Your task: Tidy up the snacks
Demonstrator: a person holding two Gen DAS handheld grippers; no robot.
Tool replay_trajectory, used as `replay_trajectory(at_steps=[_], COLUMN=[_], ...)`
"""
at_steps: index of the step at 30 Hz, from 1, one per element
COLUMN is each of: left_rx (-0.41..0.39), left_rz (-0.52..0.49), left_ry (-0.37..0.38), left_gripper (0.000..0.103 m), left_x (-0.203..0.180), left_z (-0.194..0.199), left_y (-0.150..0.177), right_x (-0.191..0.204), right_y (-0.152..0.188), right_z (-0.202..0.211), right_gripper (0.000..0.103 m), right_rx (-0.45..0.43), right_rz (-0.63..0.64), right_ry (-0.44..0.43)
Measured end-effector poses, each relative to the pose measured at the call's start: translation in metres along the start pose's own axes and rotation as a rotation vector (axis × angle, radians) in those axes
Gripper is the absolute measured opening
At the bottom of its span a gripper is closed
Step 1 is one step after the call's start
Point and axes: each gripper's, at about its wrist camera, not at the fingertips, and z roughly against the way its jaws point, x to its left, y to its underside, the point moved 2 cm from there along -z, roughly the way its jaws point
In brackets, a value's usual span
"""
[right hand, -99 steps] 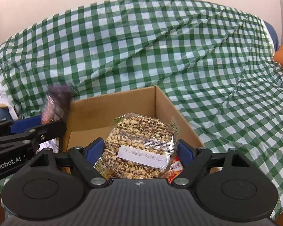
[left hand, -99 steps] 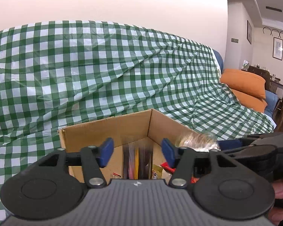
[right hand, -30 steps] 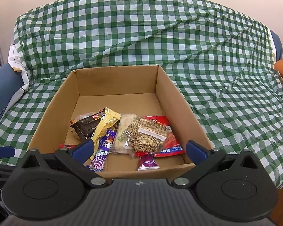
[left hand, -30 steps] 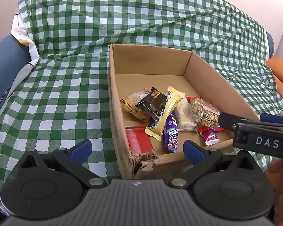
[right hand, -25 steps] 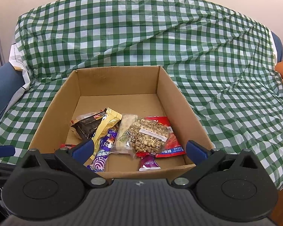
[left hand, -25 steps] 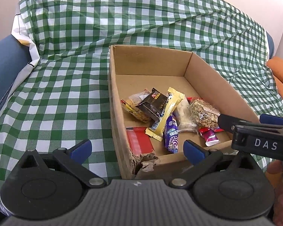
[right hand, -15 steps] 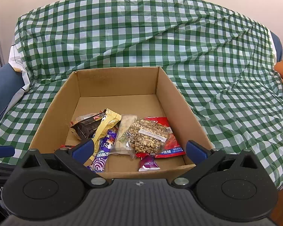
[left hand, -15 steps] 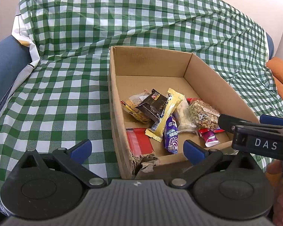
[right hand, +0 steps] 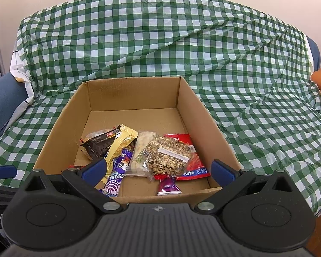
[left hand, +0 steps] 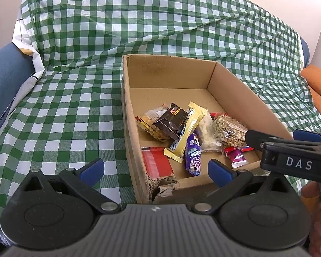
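An open cardboard box (left hand: 244, 90) (right hand: 134, 94) sits on a green checked cloth. Several snack packets lie in its near half: a clear bag of puffed grains (right hand: 168, 155) (left hand: 230, 131), a purple bar (right hand: 117, 175) (left hand: 192, 155), a yellow bar (left hand: 187, 132) (right hand: 121, 141), a dark brown packet (left hand: 171, 124) (right hand: 98, 145), a red packet (right hand: 193, 165) and a small purple sachet (right hand: 168, 186). My left gripper (left hand: 156, 169) is open and empty, just short of the box's near left corner. My right gripper (right hand: 158, 170) is open and empty, above the box's near wall.
The green checked cloth (right hand: 256, 85) (left hand: 60, 111) covers a sofa and rises behind the box. A blue cushion (left hand: 4, 75) lies at the left, an orange cushion (left hand: 318, 83) at the right. The box's near left corner (left hand: 162, 186) is torn.
3.3 s ago my right gripper held the puffed-grain bag over the box; it now lies in the box and both grippers are open, pulled back. Over the last second, almost nothing has moved.
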Motion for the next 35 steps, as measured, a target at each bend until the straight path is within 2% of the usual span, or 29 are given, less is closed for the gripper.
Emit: replay_trajectory(at_steps=[24, 35], left_rx=[-0.008, -0.050], left_rz=[-0.008, -0.028], left_ry=[0.006, 0.016], left_gripper=[0.103, 0.103], left_x=[-0.0014, -0.0026], left_z=[-0.0007, 0.0035], left_y=[0.0009, -0.0001], right_x=[0.0028, 0.0056], right_y=[0.0011, 0.0001], right_z=[0.0001, -0.0020], right_gripper=[0.102, 0.102], right_rx=[-0.001, -0.014], right_rz=[-0.004, -0.009], right_ry=[0.003, 0.006])
